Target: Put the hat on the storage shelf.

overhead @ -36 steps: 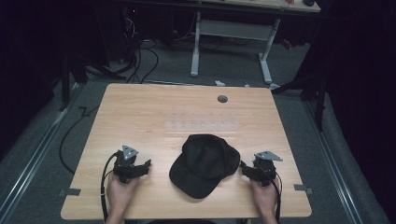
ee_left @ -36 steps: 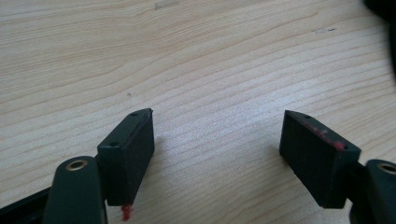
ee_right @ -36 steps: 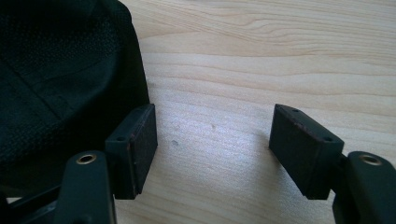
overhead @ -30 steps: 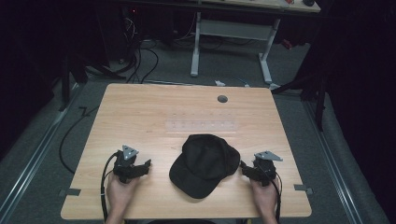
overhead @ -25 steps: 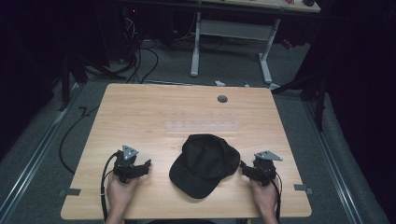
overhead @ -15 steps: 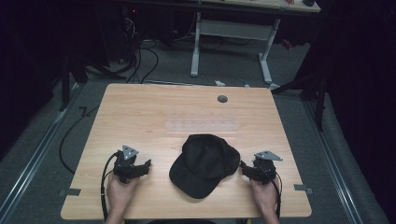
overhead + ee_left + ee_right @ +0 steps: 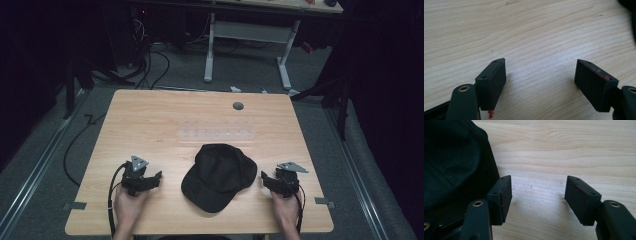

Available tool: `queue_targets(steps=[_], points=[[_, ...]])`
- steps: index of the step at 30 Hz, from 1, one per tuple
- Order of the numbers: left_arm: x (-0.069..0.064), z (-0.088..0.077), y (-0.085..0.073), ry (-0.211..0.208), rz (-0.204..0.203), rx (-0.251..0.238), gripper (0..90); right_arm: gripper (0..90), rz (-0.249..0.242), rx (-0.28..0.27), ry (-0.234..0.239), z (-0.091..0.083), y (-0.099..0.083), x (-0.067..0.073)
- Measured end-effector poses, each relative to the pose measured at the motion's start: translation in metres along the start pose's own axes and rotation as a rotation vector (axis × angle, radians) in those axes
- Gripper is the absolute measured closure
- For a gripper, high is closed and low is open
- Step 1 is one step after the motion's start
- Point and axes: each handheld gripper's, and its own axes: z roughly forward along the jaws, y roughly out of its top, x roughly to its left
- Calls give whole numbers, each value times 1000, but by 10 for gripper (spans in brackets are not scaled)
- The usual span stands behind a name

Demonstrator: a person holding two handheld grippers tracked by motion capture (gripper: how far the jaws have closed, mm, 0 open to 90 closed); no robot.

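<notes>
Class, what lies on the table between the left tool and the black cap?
Bare wood table separates the left tool from the black cap, seen in the high view.

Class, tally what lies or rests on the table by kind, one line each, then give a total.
Black cap: 1
Grippers, left and right: 2
Clear strip: 1
Total: 4

The table (image 7: 150,125) is viewed from above, facing twelve o'clock; it is seen close along each gripper's jaws, the cap (image 7: 451,157) shared at nine o'clock
</notes>
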Motion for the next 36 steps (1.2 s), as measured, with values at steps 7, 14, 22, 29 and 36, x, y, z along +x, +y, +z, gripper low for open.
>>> queue_targets(steps=[7,14,22,29,36], points=[[0,0,0,-3,1,0,252,416,19,-52,41,-14,-2,-4],[0,0,0,-3,3,0,250,406,23,-109,87,-31,-1,-5],[0,0,0,-3,3,0,250,351,17,-135,129,-47,5,3],[0,0,0,-3,3,0,250,333,-11,-123,181,-57,16,17],[0,0,0,-3,3,0,250,298,-80,-118,219,-59,29,33]])
